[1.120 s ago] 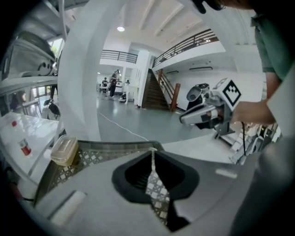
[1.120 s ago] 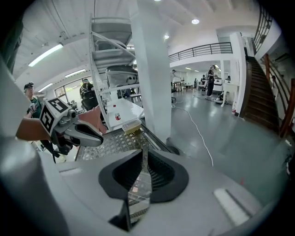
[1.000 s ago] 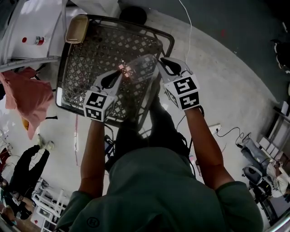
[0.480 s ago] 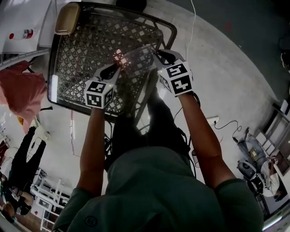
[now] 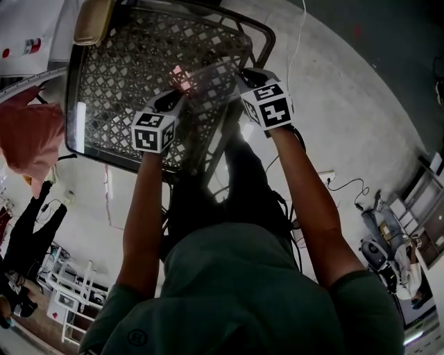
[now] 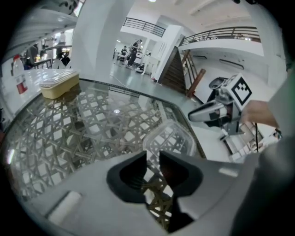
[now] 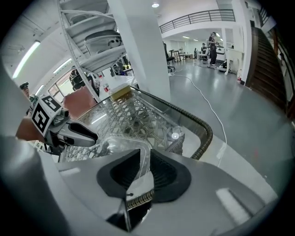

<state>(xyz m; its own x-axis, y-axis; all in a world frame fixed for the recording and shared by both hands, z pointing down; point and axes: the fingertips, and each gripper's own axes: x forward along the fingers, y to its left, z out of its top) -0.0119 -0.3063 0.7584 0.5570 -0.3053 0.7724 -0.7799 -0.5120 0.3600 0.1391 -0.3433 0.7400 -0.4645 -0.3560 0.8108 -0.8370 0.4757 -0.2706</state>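
Basket (image 5: 118,76) fills the top of the head view, its far rim cut off. You hold the clear tray (image 5: 211,73) over it; edges hard to trace. Left tool (image 5: 173,102) and right tool (image 5: 246,75) each clench its rim. Box (image 5: 90,21) sits in the basket's corner.

Head view looks steeply down; gripper views (close, seemingly facing inward) share the basket (image 5: 118,76).
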